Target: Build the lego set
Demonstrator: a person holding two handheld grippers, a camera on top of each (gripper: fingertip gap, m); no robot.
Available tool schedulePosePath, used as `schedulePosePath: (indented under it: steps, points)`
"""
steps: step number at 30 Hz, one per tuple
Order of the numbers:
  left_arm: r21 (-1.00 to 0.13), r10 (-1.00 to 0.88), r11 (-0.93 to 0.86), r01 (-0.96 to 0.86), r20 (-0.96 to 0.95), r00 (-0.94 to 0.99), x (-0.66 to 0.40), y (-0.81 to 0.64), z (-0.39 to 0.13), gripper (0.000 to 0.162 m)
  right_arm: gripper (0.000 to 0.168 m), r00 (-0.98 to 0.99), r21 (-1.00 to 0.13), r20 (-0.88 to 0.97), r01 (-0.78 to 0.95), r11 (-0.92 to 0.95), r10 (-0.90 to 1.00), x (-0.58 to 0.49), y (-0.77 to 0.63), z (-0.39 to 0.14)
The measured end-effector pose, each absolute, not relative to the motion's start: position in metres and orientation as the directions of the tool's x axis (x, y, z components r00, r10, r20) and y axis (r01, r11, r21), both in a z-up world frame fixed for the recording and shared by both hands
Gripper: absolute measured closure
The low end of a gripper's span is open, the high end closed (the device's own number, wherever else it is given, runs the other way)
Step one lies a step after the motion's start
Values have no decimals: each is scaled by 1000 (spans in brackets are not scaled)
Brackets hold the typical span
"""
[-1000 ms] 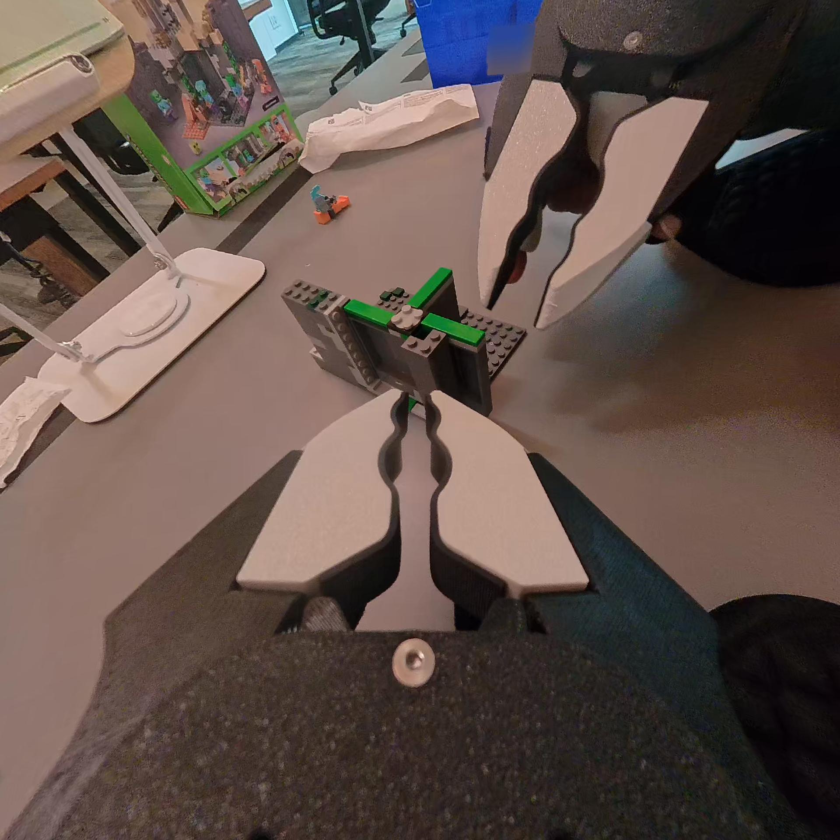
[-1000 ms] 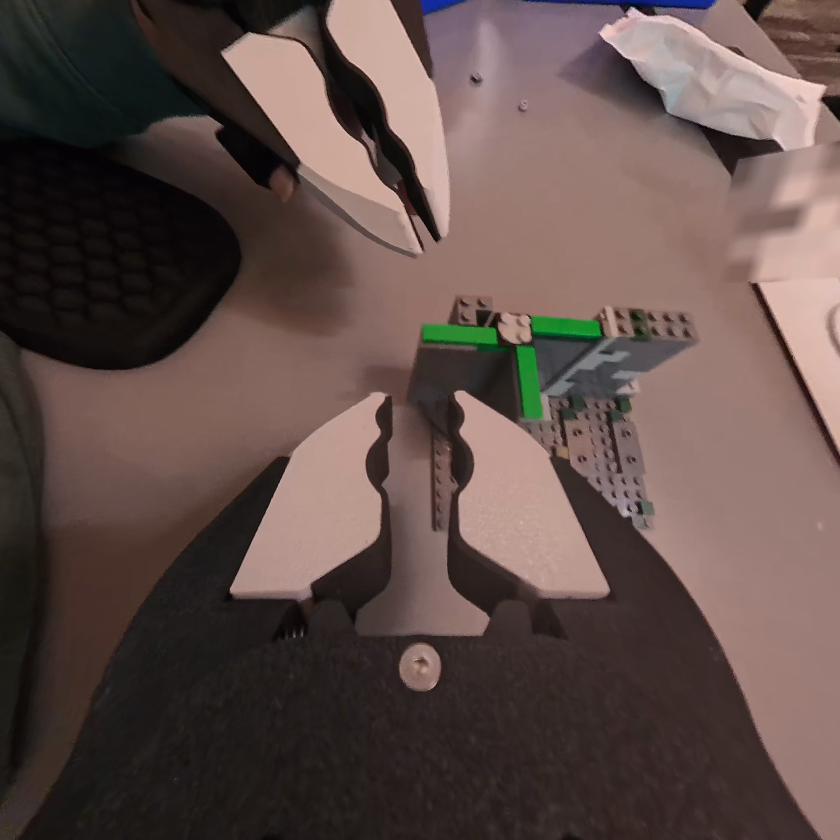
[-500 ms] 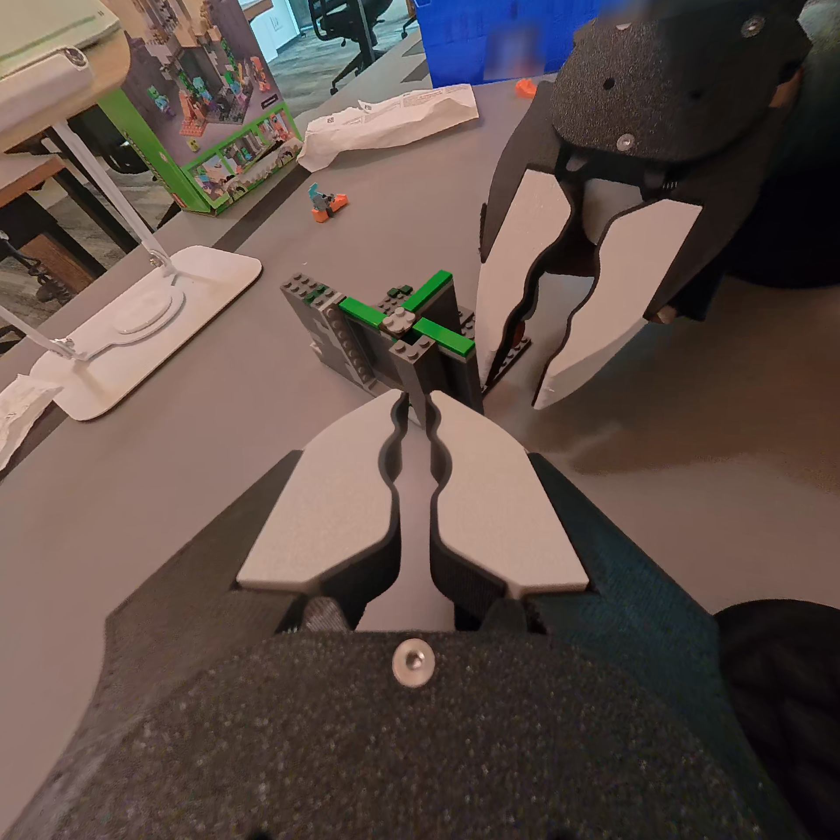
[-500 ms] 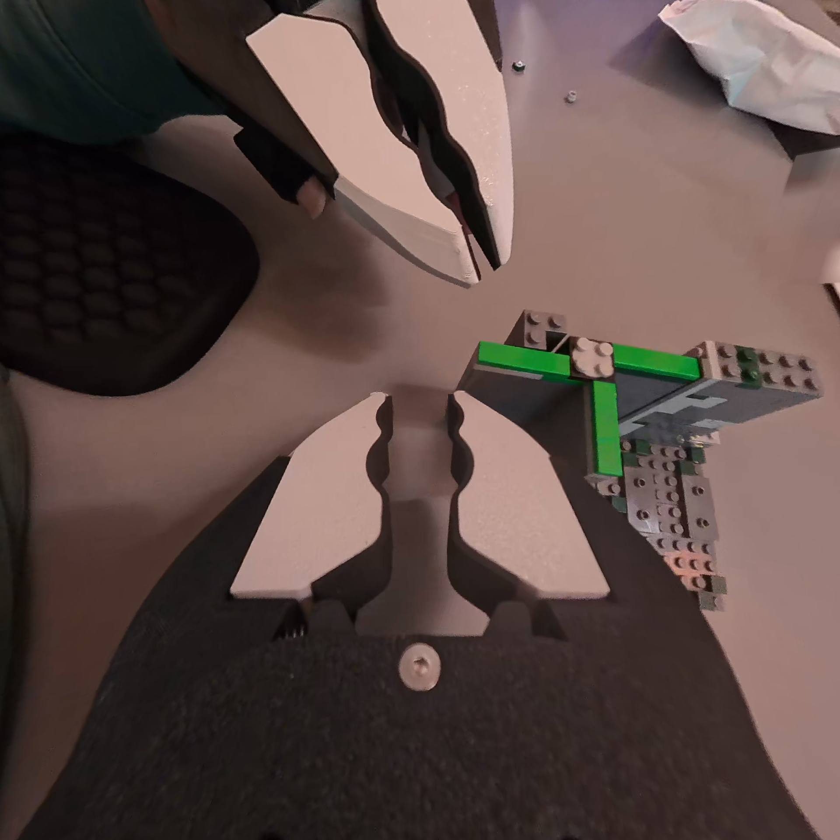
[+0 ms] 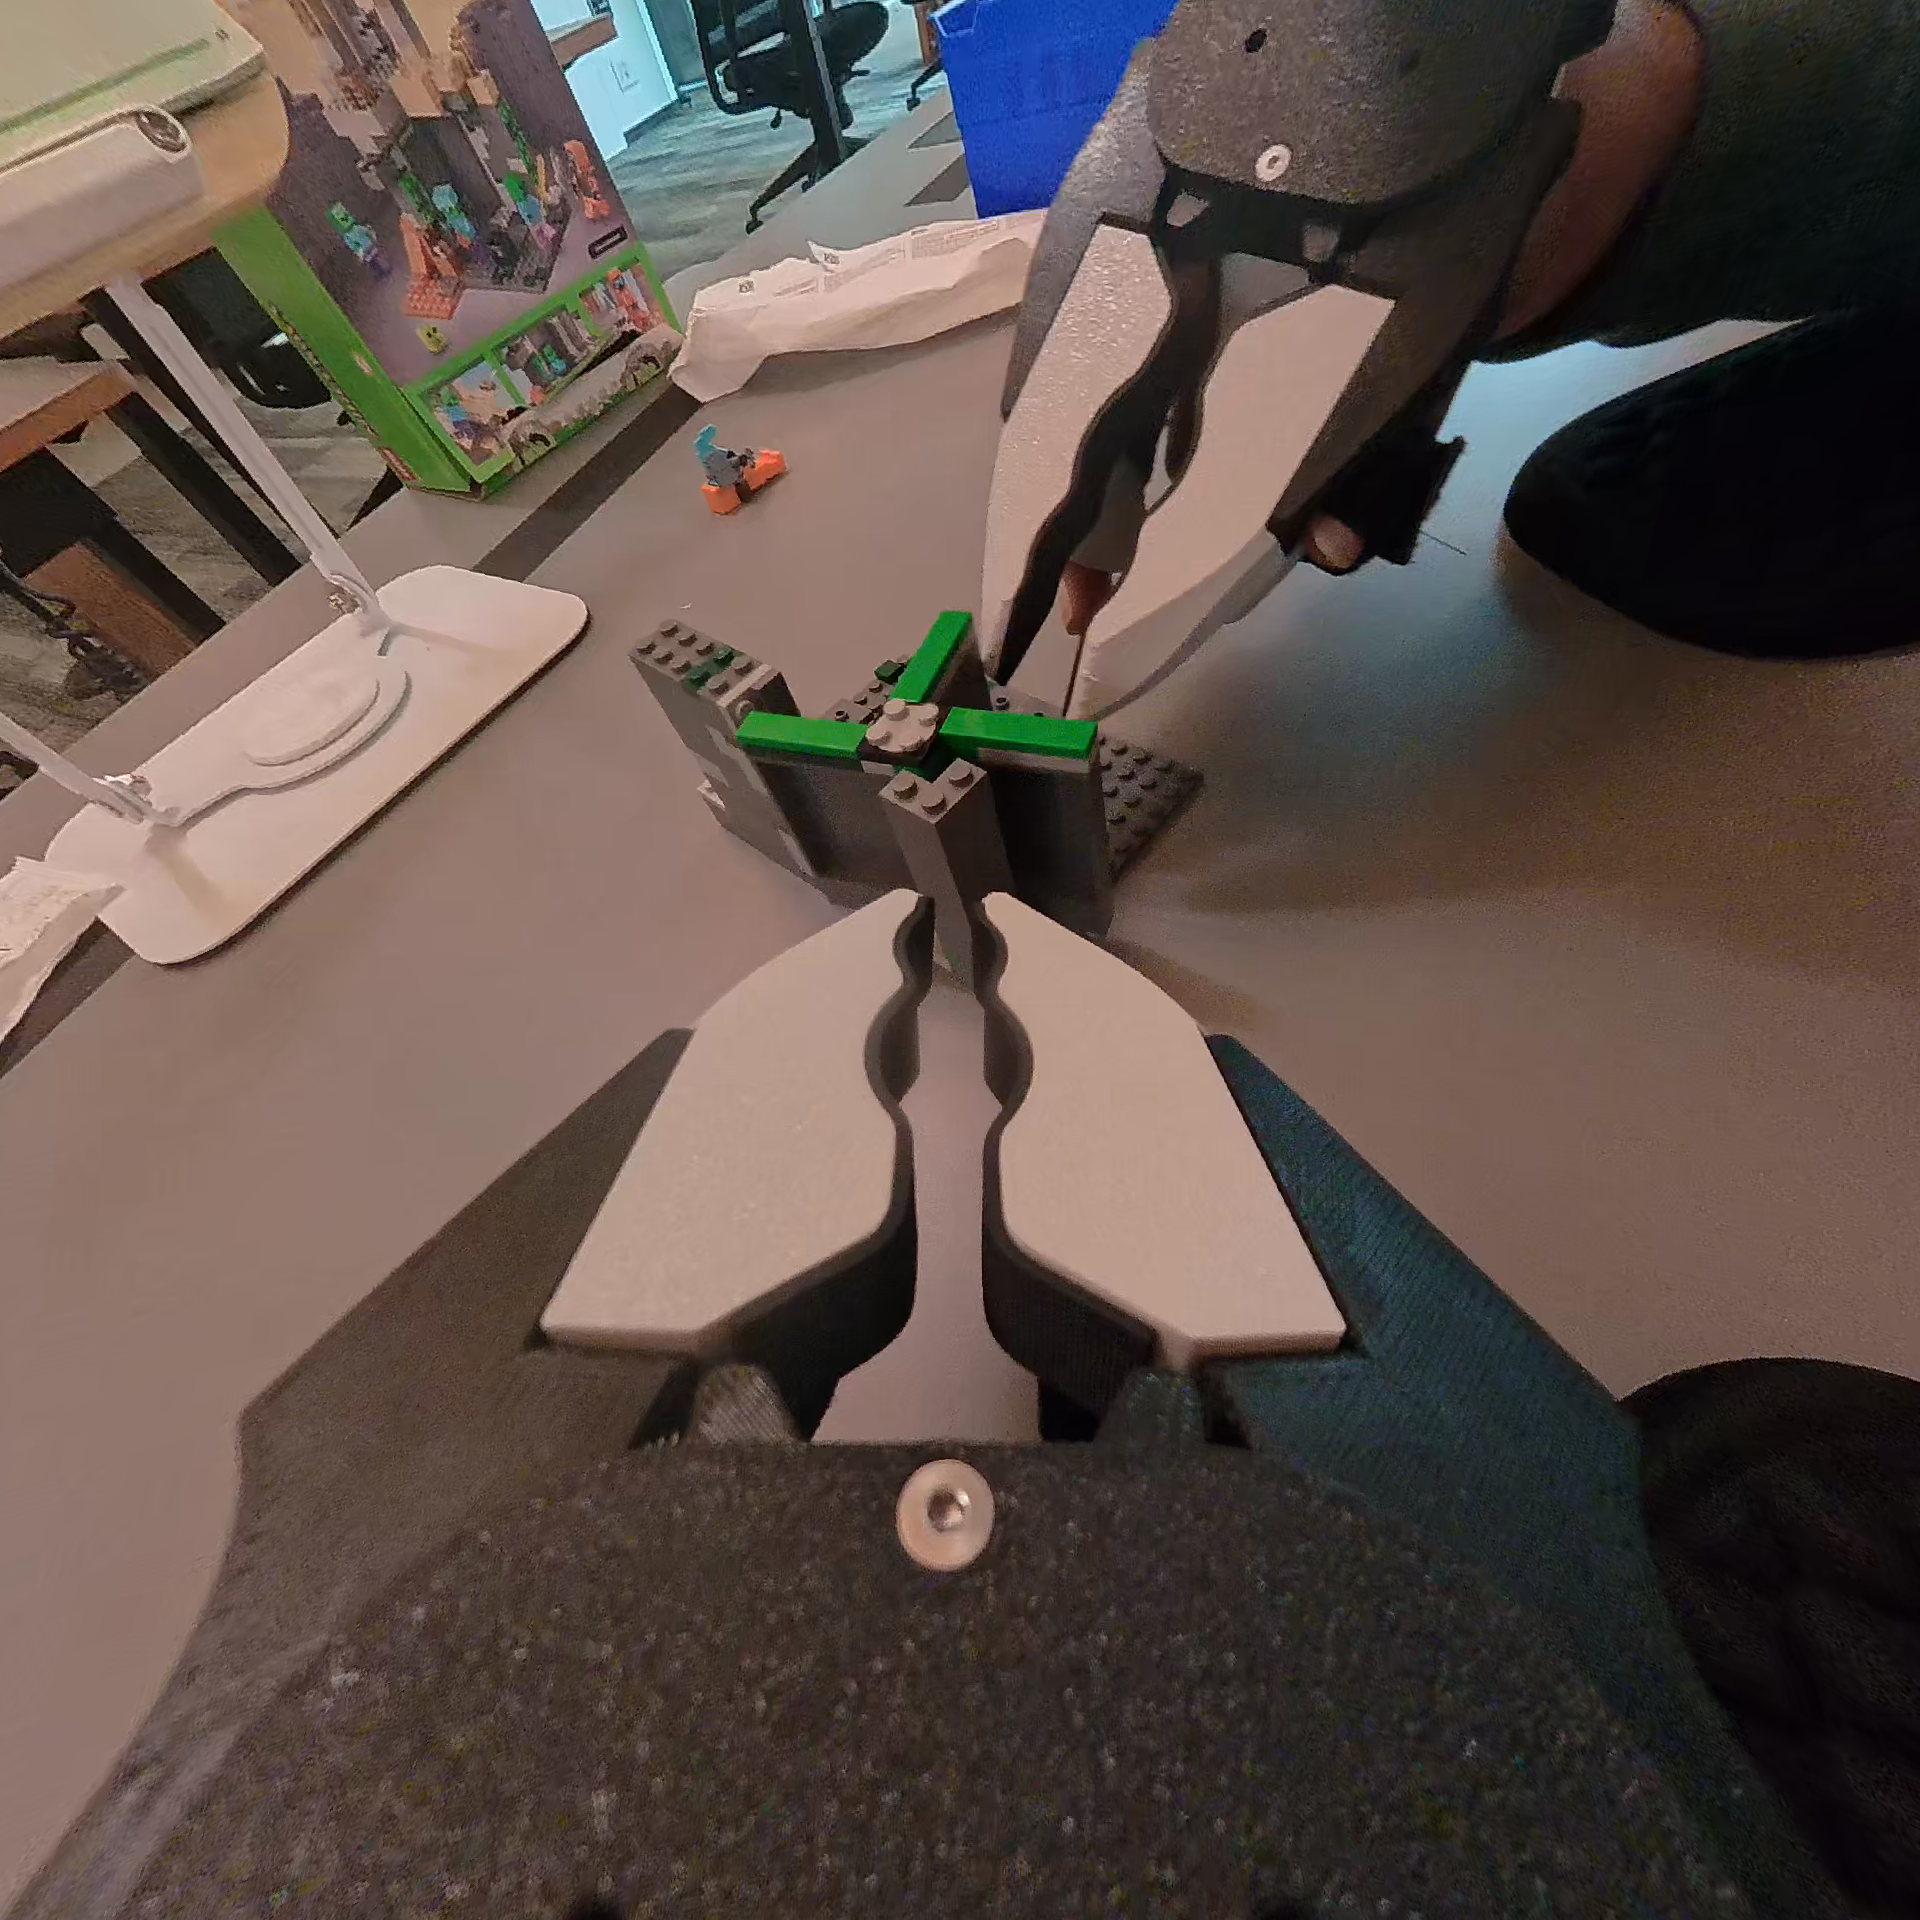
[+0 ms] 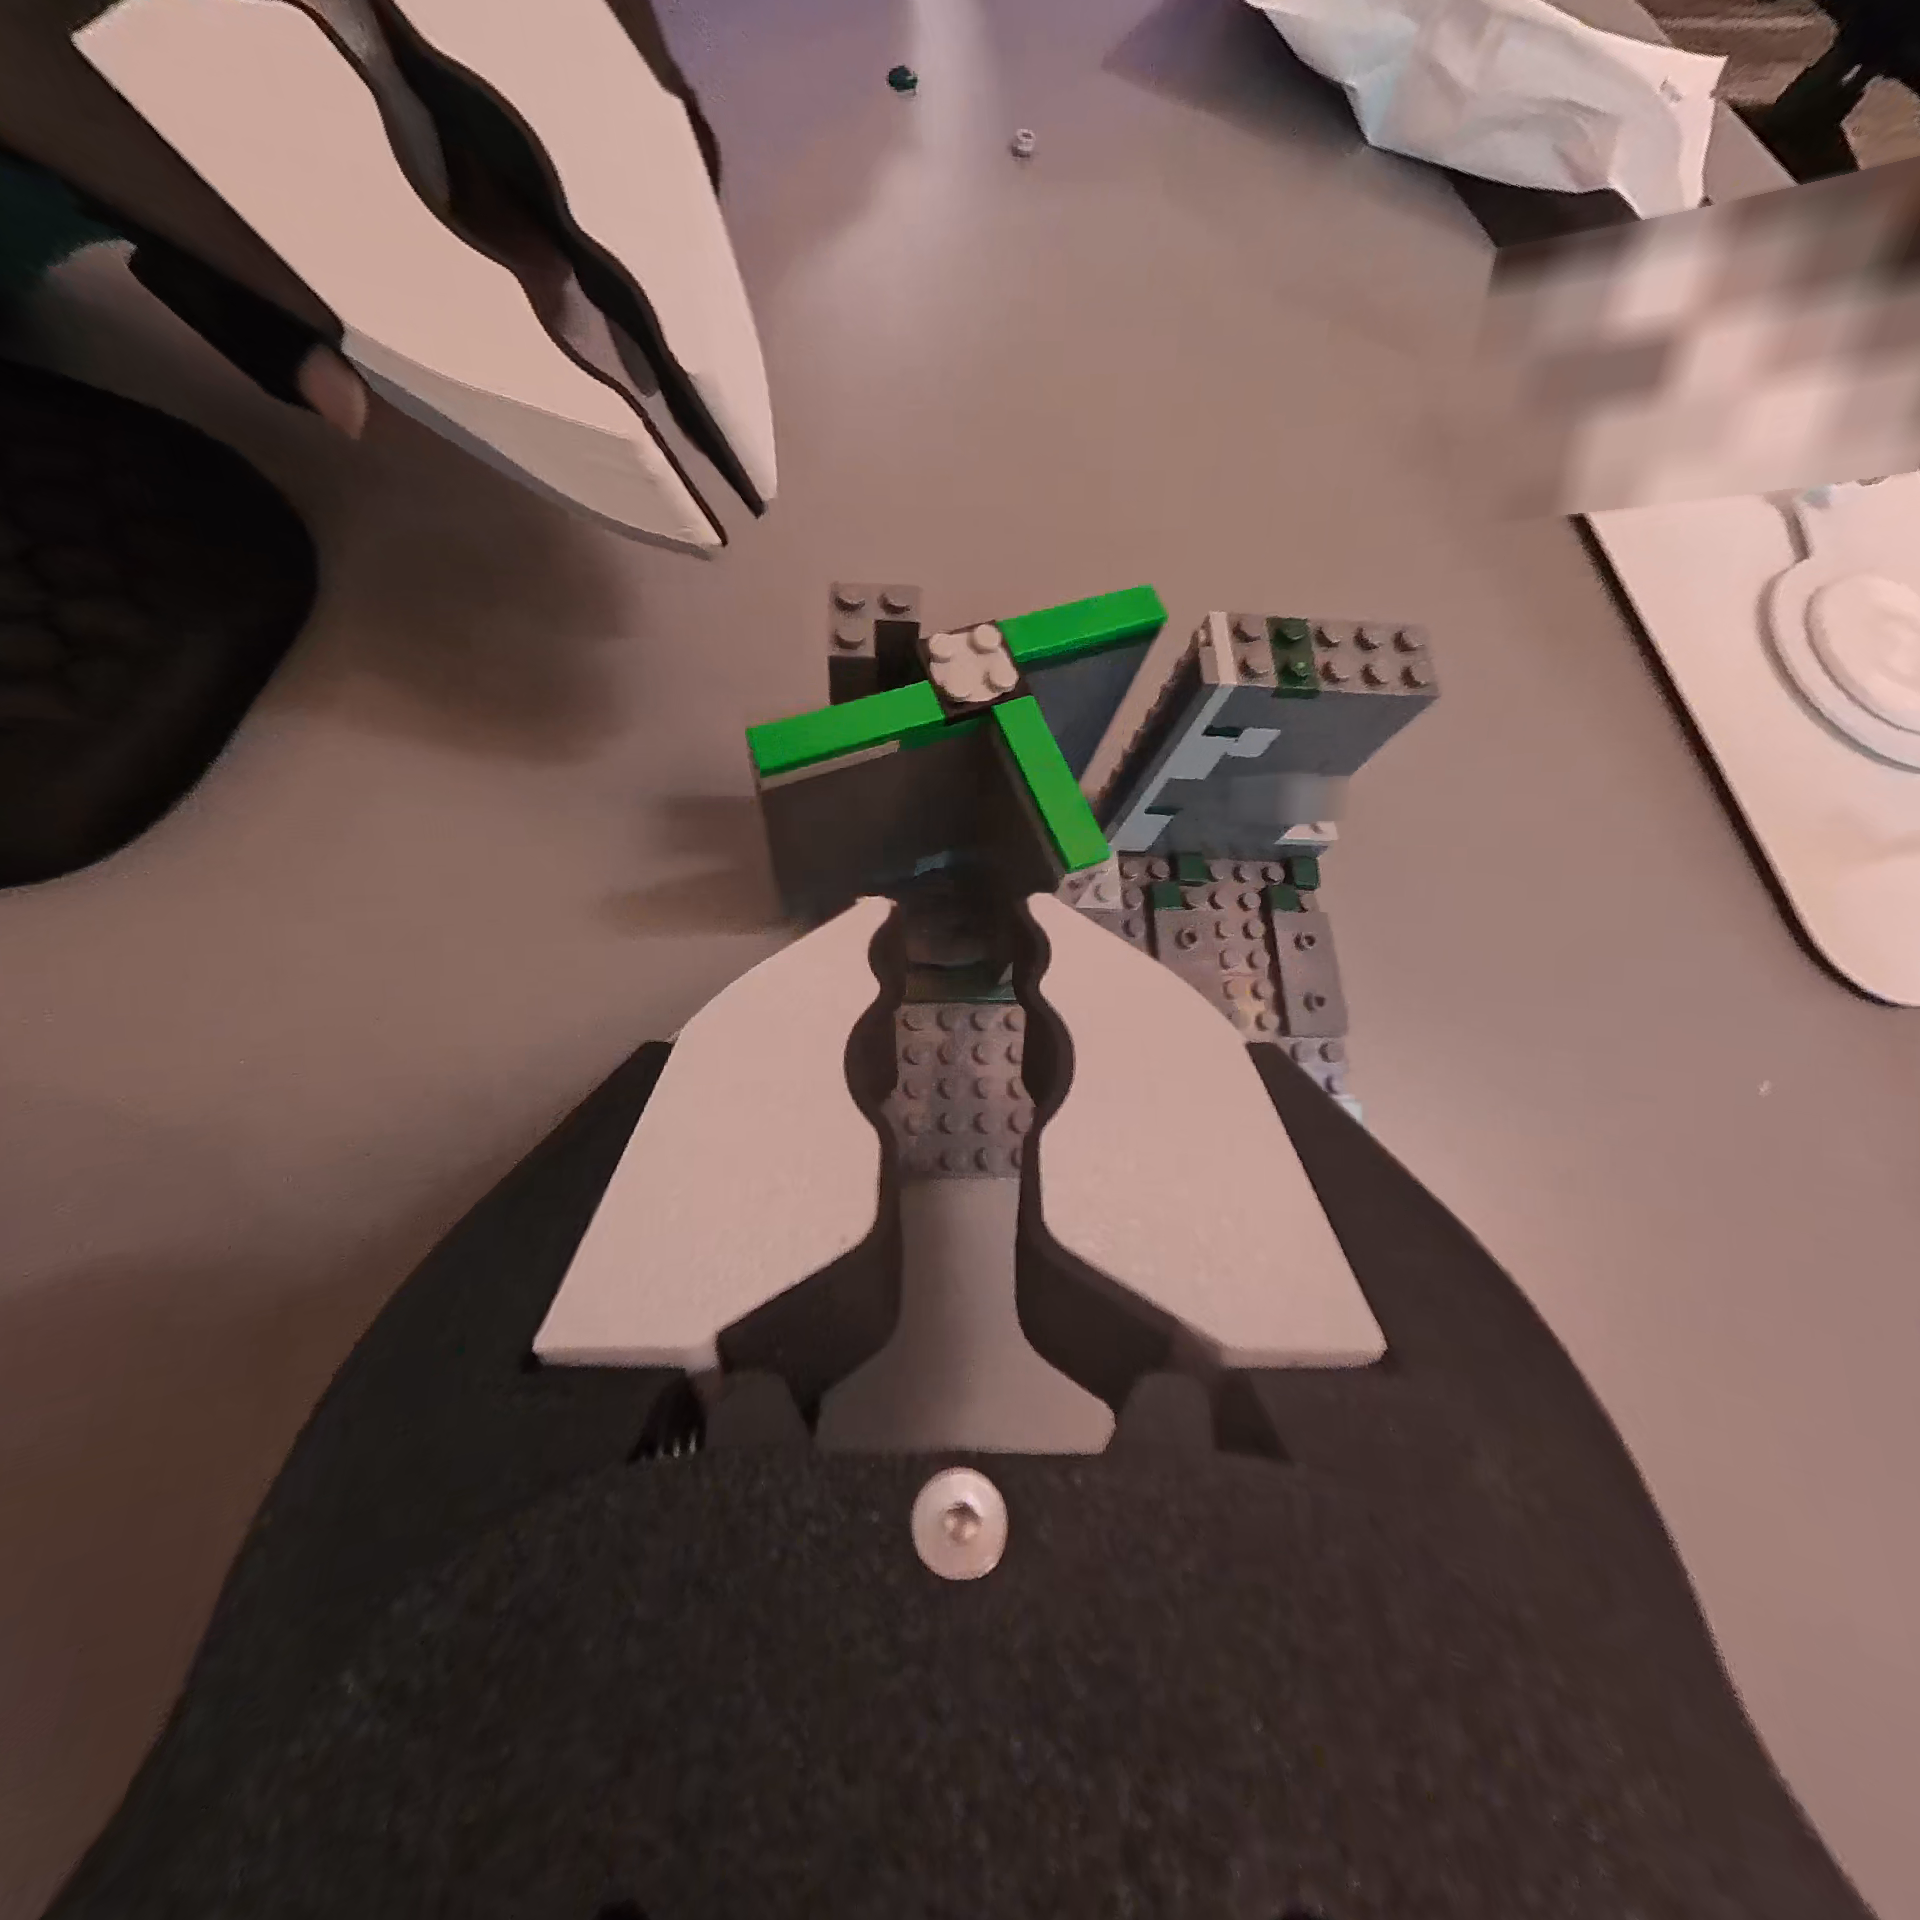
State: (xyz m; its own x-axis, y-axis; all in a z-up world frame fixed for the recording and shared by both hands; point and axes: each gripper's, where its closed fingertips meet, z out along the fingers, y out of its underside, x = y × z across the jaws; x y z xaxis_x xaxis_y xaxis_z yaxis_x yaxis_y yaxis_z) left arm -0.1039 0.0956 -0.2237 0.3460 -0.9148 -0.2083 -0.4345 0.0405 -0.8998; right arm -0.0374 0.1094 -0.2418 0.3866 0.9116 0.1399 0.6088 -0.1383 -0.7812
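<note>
The left gripper, its jaws drawn to a narrow gap, pinches the foot of a thin grey pillar at the near corner of the lego model, which stands on the grey table just ahead of its fingertips. The gripper lies low and almost level with the table. Beyond the model, the right gripper comes down steeply from above, jaws part open around the studded baseplate at the foot of the dark walls; whether it grips anything cannot be told. The model is light, hard plastic, stiff in each brick but held only by press fits, so the green strips and round grey cap on top would likely pop off under a sideways squeeze; the baseplate and lower walls look the safer hold. Farther off lie a small orange-and-blue figure, a white stand base, a crumpled paper bag and the set's box.
</note>
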Motion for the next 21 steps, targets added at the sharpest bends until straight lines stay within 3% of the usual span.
schedulePosePath:
  steps: [8,16,21]
  points:
    - [-904,-912,44,-426,-210,351,-105,95,-221,155,150,240,-722,209,692,-16,948,-42,140,-241]
    - [-910,-909,34,-412,-199,366,-109,97,-220,155,151,226,-685,222,729,-13,949,-47,163,-246]
    - [-913,-905,27,-407,-195,377,-110,101,-221,155,150,273,-746,173,664,-55,946,-35,154,-229]
